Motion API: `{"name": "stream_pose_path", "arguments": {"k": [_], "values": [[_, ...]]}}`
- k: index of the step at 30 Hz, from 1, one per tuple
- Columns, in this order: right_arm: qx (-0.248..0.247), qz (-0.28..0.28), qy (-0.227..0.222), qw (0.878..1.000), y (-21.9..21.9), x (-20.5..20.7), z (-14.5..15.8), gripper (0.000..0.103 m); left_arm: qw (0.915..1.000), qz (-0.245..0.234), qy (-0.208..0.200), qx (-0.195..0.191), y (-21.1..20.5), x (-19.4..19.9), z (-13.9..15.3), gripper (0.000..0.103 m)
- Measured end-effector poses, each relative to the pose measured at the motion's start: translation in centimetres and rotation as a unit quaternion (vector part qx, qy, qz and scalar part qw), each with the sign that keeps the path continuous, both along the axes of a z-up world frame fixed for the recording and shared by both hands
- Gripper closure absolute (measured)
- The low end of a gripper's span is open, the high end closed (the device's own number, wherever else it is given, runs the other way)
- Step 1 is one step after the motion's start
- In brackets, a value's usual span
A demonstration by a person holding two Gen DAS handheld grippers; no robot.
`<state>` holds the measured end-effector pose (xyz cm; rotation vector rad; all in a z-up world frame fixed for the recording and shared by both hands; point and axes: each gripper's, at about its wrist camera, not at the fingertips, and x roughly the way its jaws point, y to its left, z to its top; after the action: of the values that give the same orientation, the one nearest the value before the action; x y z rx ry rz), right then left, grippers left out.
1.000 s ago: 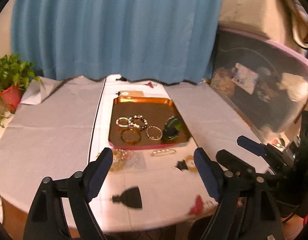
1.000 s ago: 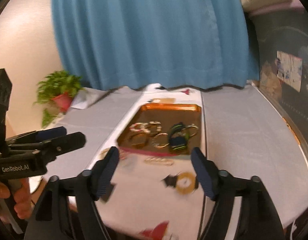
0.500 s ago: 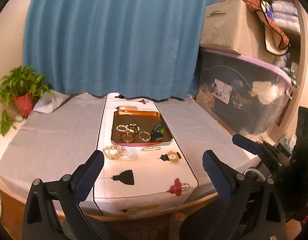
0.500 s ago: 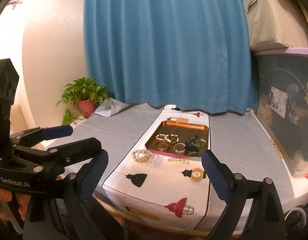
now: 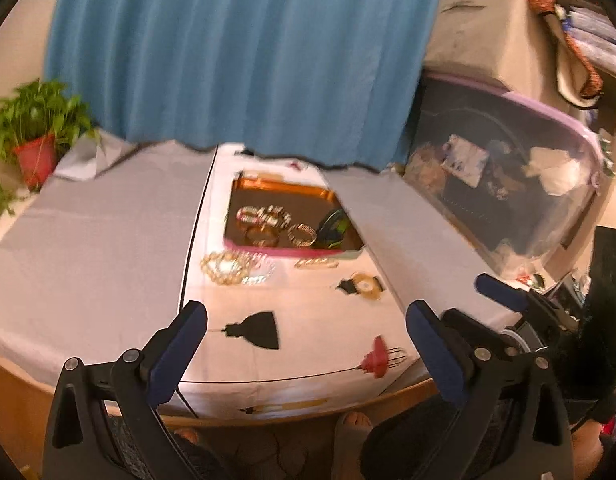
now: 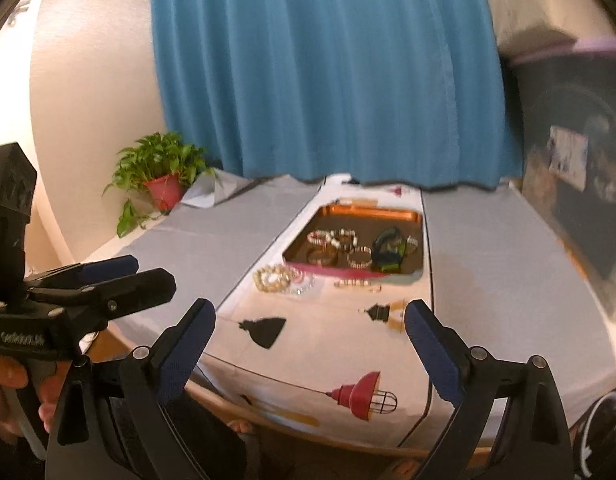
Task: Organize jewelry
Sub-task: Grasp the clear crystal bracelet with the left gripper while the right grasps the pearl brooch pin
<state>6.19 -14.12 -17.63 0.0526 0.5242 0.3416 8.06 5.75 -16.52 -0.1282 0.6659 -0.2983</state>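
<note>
Left wrist view: both hand-held grippers, left (image 5: 305, 340) and right (image 6: 310, 338), gape empty; the gold bead bracelet (image 5: 223, 267) on slack cloth could snag or skid when pinched

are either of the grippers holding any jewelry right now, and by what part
Nothing is held. The left gripper and the right gripper have just been opening and stand wide with nothing between them, short of the beaded bracelets lying before the tray.
</note>
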Motion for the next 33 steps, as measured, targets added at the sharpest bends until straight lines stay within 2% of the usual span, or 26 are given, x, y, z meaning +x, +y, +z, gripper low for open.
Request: {"name": "stream_pose_path", "arguments": {"k": [3, 8, 15, 21, 26, 28, 30, 33], "values": [[0.009, 0.009, 0.013, 1.000, -0.5, 1.7, -1.2, 0.008, 0.9998, 0.002, 0.017, 0.005, 0.4, 1.7, -1.4, 0.007], [-0.007, 0.020, 0.026, 0.999, -1.1, 4.8, -3.4, 0.009, 0.9996, 0.012, 0.024, -0.005, 1.7, 5.3, -3.8, 0.010], [-0.012, 0.023, 0.069, 0.997, -1.9, 9.7, -7.5, 0.018, 0.9986, 0.018, 0.049, 0.001, 2.7, 9.8, -6.7, 0.017], [-0.020, 0.038, 0.100, 0.994, -1.7, 13.8, -10.5, 0.024, 0.9979, -0.010, 0.060, 0.022, 1.7, 13.2, -9.2, 0.023], [-0.050, 0.052, 0.091, 0.993, -1.4, 17.1, -11.3, 0.029, 0.9980, -0.010, 0.062, 0.006, 2.4, 16.0, -10.3, 0.028], [-0.062, 0.063, 0.090, 0.992, -1.1, 18.6, -11.5, 0.034, 0.9979, -0.013, 0.063, -0.006, 2.9, 17.0, -10.7, 0.033], [-0.052, 0.071, 0.102, 0.991, -1.0, 20.5, -11.9, 0.038, 0.9980, -0.017, 0.060, -0.005, 3.0, 17.6, -10.9, 0.036], [-0.038, 0.081, 0.109, 0.990, -0.9, 21.8, -12.0, 0.052, 0.9980, -0.040, 0.040, 0.027, 2.3, 18.2, -11.0, 0.040]]}}
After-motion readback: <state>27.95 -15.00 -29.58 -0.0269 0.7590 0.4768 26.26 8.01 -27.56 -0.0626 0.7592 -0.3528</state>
